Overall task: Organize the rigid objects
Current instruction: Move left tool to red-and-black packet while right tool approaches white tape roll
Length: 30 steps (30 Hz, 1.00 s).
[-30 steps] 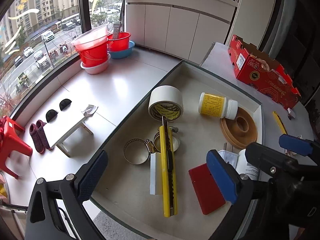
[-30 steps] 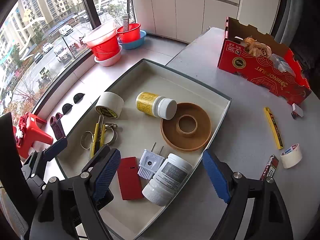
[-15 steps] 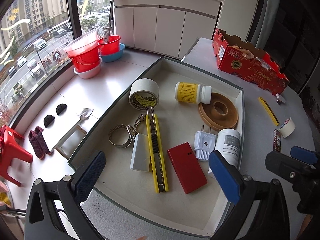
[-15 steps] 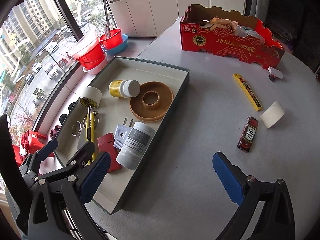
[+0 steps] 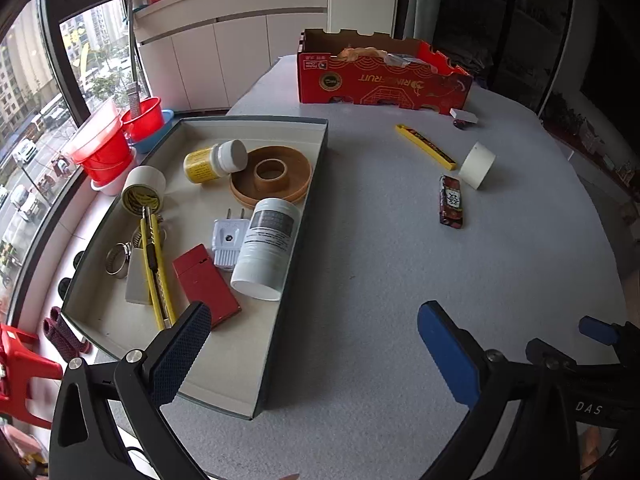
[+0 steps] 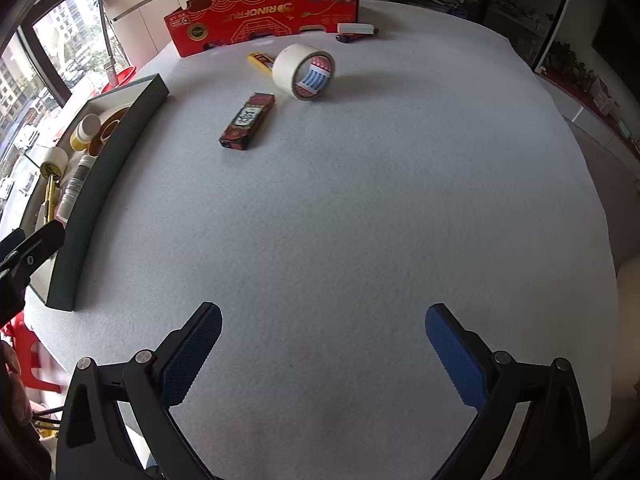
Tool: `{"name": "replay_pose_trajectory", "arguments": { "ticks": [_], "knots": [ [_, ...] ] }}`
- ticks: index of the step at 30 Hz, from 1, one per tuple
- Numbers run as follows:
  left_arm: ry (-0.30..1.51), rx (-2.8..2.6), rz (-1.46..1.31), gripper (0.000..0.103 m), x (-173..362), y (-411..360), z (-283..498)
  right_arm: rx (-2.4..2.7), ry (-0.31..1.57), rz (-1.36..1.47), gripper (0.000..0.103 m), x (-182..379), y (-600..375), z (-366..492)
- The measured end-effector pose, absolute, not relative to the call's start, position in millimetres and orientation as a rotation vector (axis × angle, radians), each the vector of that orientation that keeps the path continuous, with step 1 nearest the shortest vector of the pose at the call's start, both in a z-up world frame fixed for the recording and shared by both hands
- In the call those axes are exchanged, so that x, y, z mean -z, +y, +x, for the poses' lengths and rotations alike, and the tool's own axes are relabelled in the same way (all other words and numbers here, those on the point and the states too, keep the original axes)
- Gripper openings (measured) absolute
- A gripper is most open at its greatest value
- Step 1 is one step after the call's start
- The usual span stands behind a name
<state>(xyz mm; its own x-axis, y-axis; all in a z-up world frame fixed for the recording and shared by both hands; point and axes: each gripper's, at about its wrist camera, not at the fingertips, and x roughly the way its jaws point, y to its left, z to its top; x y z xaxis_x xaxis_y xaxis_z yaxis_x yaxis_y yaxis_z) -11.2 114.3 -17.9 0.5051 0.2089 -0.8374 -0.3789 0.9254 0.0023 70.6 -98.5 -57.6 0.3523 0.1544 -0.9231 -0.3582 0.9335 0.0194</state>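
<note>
Both the right gripper and left gripper are spread, empty. The tape roll, far ahead of the right tongs, is probably light and stiff; its flat sides should be pinched.

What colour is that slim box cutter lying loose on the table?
Yellow, with a dark strip along it; the box cutter shows best in the left wrist view.

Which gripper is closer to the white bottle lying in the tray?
Left. The left gripper hovers at the tray's near end, just short of the white bottle. The right gripper is over bare table, outside the tray.
</note>
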Motion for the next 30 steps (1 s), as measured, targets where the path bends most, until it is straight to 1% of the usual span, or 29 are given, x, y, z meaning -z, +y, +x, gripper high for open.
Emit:
{"name": "replay_pose_trajectory", "arguments": {
  "ticks": [7,13,17,23,30],
  "knots": [
    [1.013,-0.303,-0.076,0.103,27.6,62.9,51.0,-0.304,1.157,-0.136,0.103,65.6,-148.9,80.1],
    [1.043,-0.309,-0.037,0.103,47.0,45.5,116.5,-0.341,1.071,-0.118,0.103,44.1,-147.1,117.3],
    [1.075,-0.324,-0.036,0.103,66.9,47.7,151.5,-0.347,1.051,-0.072,0.103,34.4,-148.6,140.5],
    [1.072,-0.306,-0.097,0.103,79.6,57.8,177.3,-0.394,1.011,-0.048,0.103,31.3,-136.7,163.0],
    [1.039,-0.315,-0.068,0.103,78.5,76.4,165.8,-0.495,0.954,-0.053,0.103,25.1,-92.9,198.7]
  ]
}}
